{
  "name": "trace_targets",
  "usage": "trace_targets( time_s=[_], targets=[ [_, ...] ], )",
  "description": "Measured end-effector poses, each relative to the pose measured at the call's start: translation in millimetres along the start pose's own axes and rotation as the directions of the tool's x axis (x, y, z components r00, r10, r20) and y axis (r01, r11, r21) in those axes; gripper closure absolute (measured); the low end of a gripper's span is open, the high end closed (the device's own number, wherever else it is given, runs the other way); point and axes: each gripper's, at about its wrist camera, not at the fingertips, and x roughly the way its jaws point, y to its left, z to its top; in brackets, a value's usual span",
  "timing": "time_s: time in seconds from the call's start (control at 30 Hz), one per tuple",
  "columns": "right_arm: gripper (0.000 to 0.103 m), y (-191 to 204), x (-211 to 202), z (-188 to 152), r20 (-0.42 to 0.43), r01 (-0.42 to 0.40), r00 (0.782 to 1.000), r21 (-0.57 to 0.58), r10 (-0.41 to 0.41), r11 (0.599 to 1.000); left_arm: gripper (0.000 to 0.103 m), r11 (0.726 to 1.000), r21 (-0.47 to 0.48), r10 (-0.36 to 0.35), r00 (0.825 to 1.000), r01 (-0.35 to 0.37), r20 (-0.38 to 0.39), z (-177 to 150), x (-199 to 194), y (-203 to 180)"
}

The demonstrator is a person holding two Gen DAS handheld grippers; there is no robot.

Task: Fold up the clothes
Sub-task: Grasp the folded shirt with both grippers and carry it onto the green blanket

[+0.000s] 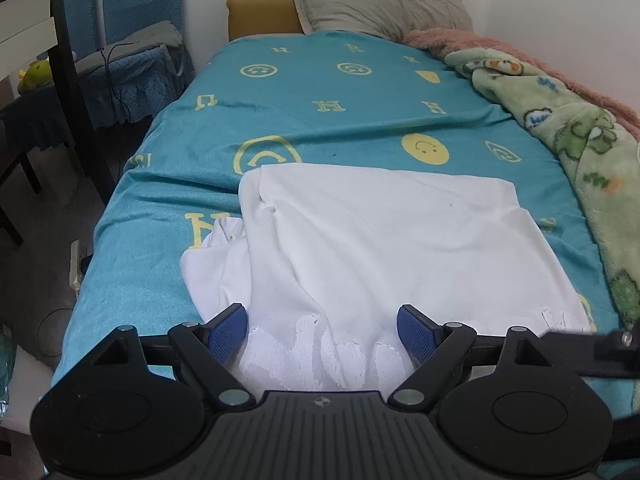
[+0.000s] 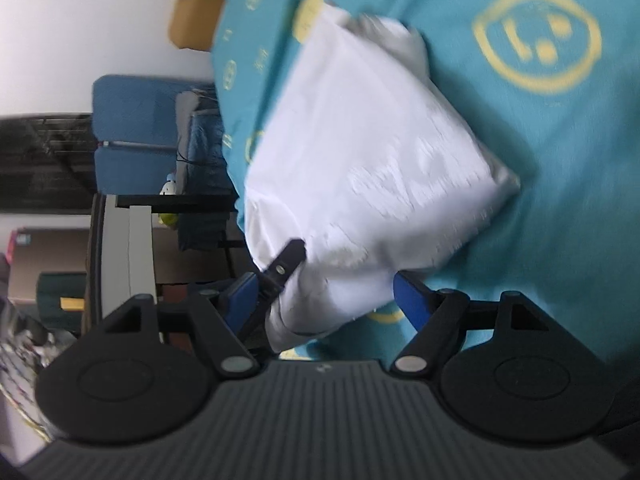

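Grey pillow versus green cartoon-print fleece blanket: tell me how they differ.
The grey pillow is plain; the green cartoon-print fleece blanket is patterned. The pillow lies at the bed's head; the blanket runs bunched along its right side. The pillow looks smooth, the blanket fuzzy. Both rest on the teal smiley-print bedsheet.

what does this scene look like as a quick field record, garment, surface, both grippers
garment: white garment, partly folded, lying on the bed
surface: teal bedsheet with yellow smiley prints
left gripper: jaws open, near edge of the garment between them, nothing clamped
right gripper: jaws open, at a garment corner, view blurred
far end: grey pillow
right edge: green blanket
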Motion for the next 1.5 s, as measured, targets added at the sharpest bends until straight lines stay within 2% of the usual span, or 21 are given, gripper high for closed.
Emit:
trace_targets(
  time_s=[0.1,0.2,0.37,0.47,0.53,0.6,0.63,0.67,0.7,0.77,0.83,0.97,1.13,1.33,1.43,1.5],
  targets=[
    [0.024,-11.3,0.7,-6.1,-0.029,-0.02,0.999,0.084,0.023,0.996,0.019,1.0,-0.001,0.005,1.0,-0.005,0.0,0.4,1.7,0.1],
    [0.024,-16.6,-0.6,-7.5,-0.017,-0.004,1.0,0.119,0.006,0.993,0.018,1.0,-0.012,0.002,1.0,-0.002,-0.002,1.4,1.8,1.2],
    [0.024,-23.2,8.4,-13.3,-0.061,0.014,0.998,0.161,-0.005,0.987,0.019,0.999,-0.048,-0.012,1.0,0.012,-0.008,3.4,3.3,6.2],
    [0.025,-26.9,2.2,-9.2,0.051,0.009,0.999,0.183,-0.018,0.983,0.018,0.991,-0.101,-0.086,0.996,0.089,0.033,7.1,-12.5,11.8],
    [0.026,-29.6,-3.9,-5.0,0.137,0.0,0.99,0.198,-0.027,0.98,0.019,0.981,-0.134,-0.134,0.989,0.141,0.062,9.6,-23.0,15.6],
    [0.033,-30.0,-10.6,-1.7,0.205,0.004,0.978,0.193,-0.044,0.981,0.022,0.967,-0.166,-0.18,0.979,0.193,0.093,12.1,-33.6,19.4],
    [0.037,-29.8,-11.2,-1.8,0.209,0.011,0.976,0.188,-0.051,0.982,0.025,0.959,-0.181,-0.202,0.973,0.22,0.109,13.3,-38.9,21.2],
    [0.049,-29.6,-11.7,-2.0,0.214,0.019,0.975,0.184,-0.059,0.983,0.026,0.949,-0.195,-0.225,0.966,0.246,0.126,14.5,-44.2,23.1],
    [0.061,-29.3,-12.1,-2.7,0.216,0.027,0.974,0.177,-0.065,0.984,0.025,0.939,-0.209,-0.246,0.959,0.272,0.142,15.8,-49.5,25.0],
    [0.073,-27.3,-13.7,-5.4,0.219,0.03,0.974,0.154,-0.064,0.988,0.019,0.916,-0.236,-0.288,0.941,0.324,0.177,18.2,-60.1,28.8],
    [0.08,-24.3,-16.8,-5.8,0.225,0.022,0.973,0.126,-0.05,0.992,0.016,0.89,-0.26,-0.327,0.921,0.376,0.212,20.7,-70.7,32.5],
    [0.082,-17.3,-25.2,-7.2,0.24,0.001,0.97,0.073,-0.018,0.997,0.015,0.82,-0.407,-0.359,0.916,0.402,0.181,6.3,-52.2,43.9],
    [0.083,-11.2,-31.9,-8.3,0.256,-0.029,0.967,0.051,0.015,0.998,0.015,0.705,-0.578,-0.403,0.903,0.411,0.149,-11.7,-28.9,58.1],
    [0.084,-6.5,-32.8,0.3,0.29,-0.061,0.956,0.052,0.043,0.997,0.018,0.532,-0.754,-0.461,0.879,0.385,0.124,-33.4,-1.0,75.1],
    [0.085,-5.9,-35.3,2.0,0.302,-0.076,0.952,0.048,0.058,0.996,0.027,0.435,-0.826,-0.49,0.864,0.358,0.117,-44.3,13.0,83.6],
    [0.085,-3.4,-36.1,1.8,0.308,-0.074,0.95,0.035,0.06,0.997,0.038,0.367,-0.868,-0.509,0.853,0.335,0.114,-51.5,22.3,89.3]
  ],
)
